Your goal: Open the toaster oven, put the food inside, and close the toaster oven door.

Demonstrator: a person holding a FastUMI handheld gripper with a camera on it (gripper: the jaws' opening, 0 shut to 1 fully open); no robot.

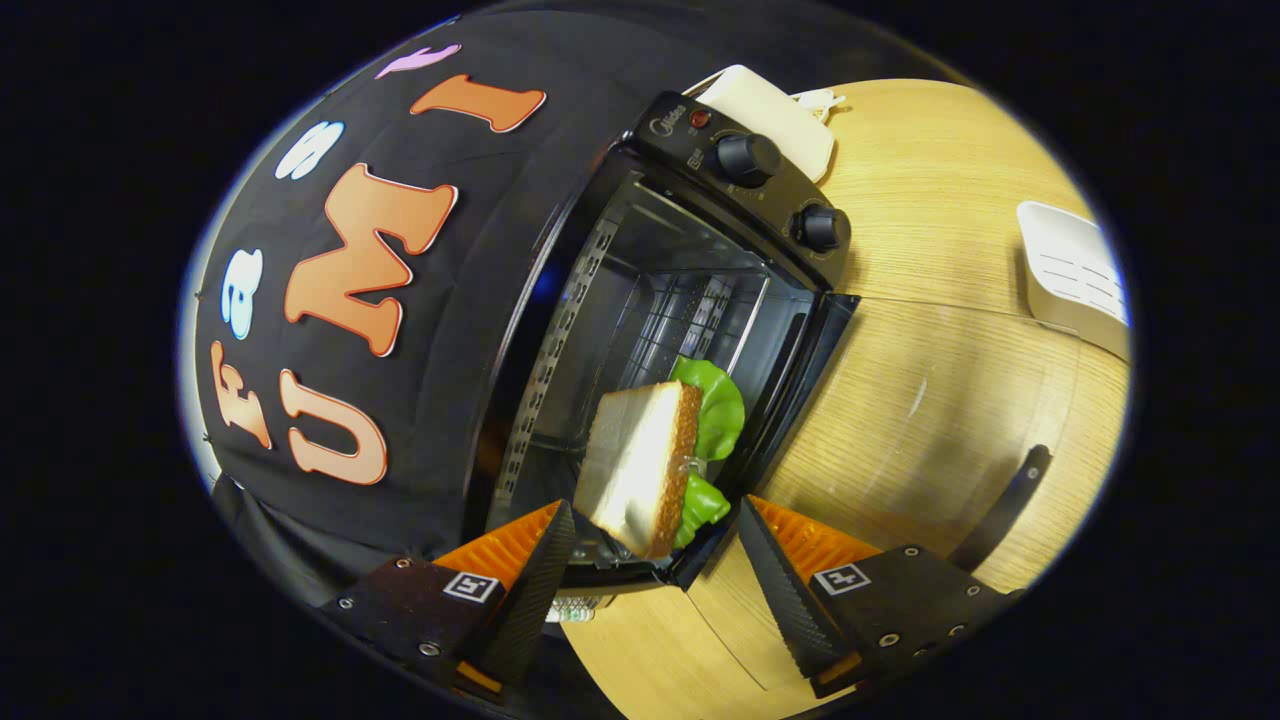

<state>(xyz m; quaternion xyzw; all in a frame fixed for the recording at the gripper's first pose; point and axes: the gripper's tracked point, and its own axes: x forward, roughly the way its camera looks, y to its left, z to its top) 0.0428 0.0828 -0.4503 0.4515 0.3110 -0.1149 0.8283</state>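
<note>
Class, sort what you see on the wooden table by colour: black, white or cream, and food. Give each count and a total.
Black: 1, toaster oven
White or cream: 2, tray, box
Food: 1, sandwich, beyond the open gripper
Total: 4

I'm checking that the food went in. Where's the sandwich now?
The sandwich lies inside the open toaster oven, near its front, just ahead of the open gripper, untouched by its fingers.
</note>
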